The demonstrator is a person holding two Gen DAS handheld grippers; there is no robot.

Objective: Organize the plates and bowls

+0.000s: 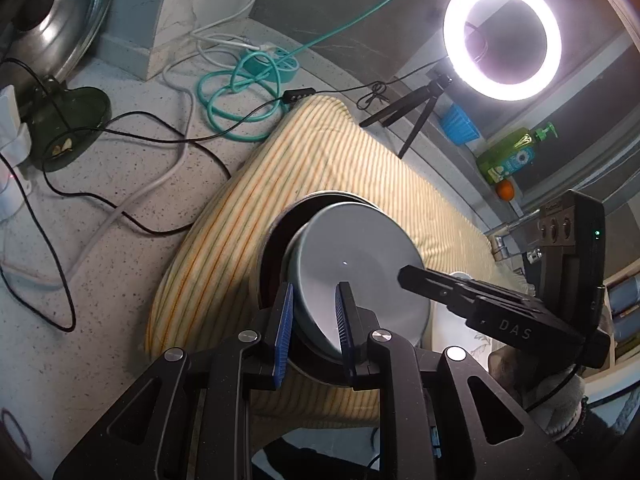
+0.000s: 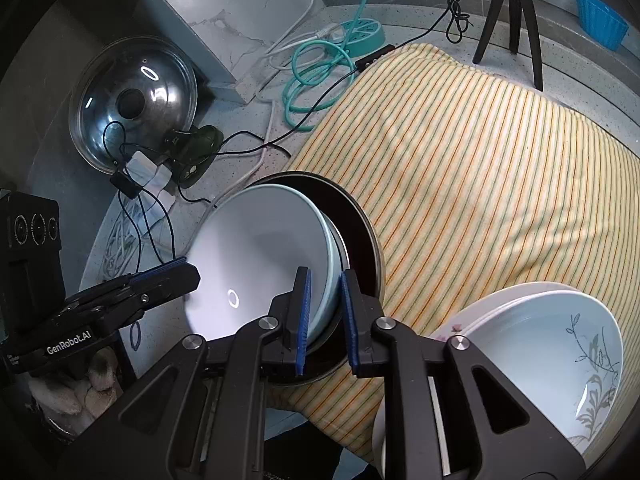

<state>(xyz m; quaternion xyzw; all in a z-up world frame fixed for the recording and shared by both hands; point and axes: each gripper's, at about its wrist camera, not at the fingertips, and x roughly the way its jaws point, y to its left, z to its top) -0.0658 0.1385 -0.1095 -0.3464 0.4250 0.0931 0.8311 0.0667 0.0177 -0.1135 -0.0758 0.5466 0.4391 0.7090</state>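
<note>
A pale blue-grey plate (image 1: pixel 356 264) is tilted inside a dark round bowl (image 1: pixel 276 240) on a yellow striped cloth (image 1: pixel 320 160). My left gripper (image 1: pixel 312 320) is shut on the plate's near rim. In the right wrist view the same plate (image 2: pixel 256 248) leans in the dark bowl (image 2: pixel 360 232), and my right gripper (image 2: pixel 326 312) straddles its right rim with a small gap at the outer pad. The right gripper also shows in the left wrist view (image 1: pixel 440 286), and the left gripper in the right wrist view (image 2: pixel 168 276). A stack of white floral plates and a bowl (image 2: pixel 540 344) sits at lower right.
A metal pot lid (image 2: pixel 134 100) leans at the back left. Black and white cables, a teal coiled cord and power strip (image 1: pixel 272 62) lie on the speckled counter (image 1: pixel 100 200). A ring light (image 1: pixel 502 38) on a tripod, a blue cup (image 1: pixel 460 124) and a green bottle (image 1: pixel 508 154) stand behind.
</note>
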